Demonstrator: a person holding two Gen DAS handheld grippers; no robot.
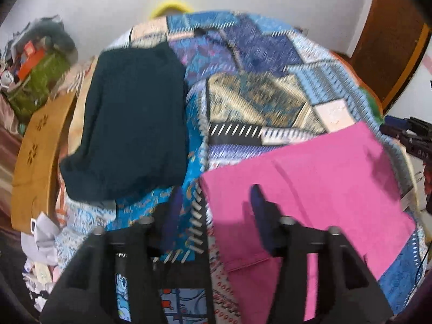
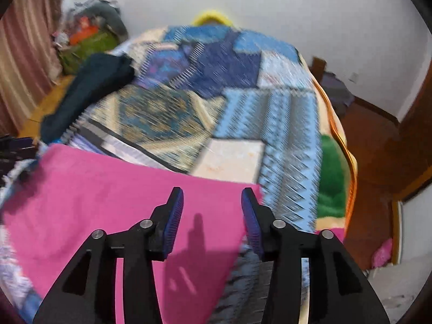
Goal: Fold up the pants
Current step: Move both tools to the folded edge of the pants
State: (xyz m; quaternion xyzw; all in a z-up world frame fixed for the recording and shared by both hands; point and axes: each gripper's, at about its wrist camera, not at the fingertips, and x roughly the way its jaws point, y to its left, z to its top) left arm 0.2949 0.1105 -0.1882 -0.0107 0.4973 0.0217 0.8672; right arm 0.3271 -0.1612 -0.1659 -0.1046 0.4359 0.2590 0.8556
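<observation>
Two garments lie on the bed (image 1: 270, 54), which is covered by a patchwork quilt (image 2: 283, 113) of blue, purple and gold panels: the pink pants (image 1: 324, 178), folded flat at the near edge, and a dark teal garment (image 1: 129, 124) spread well apart from them toward the far left side. Both views are blurred. The left gripper (image 1: 216, 197) hovers with its jaws wide, one blue pad over the quilt and the other over the pink cloth's left edge, gripping nothing. The right gripper (image 2: 212, 197) also has its jaws spread wide and empty, poised above the pants' right corner, casting a shadow on the fabric. Beyond the bed's left side, a green bag (image 1: 35, 81) sits stuffed with something orange and other blurred items. A tan wooden board (image 1: 35, 162) with cut-out flower shapes stands beside the mattress, and crumpled pale cloth (image 1: 40, 240) lies below it. At the far end a yellow curved object (image 2: 212, 17) peeks over the quilt. Brown wooden furniture (image 2: 378, 148) flanks the right side.
</observation>
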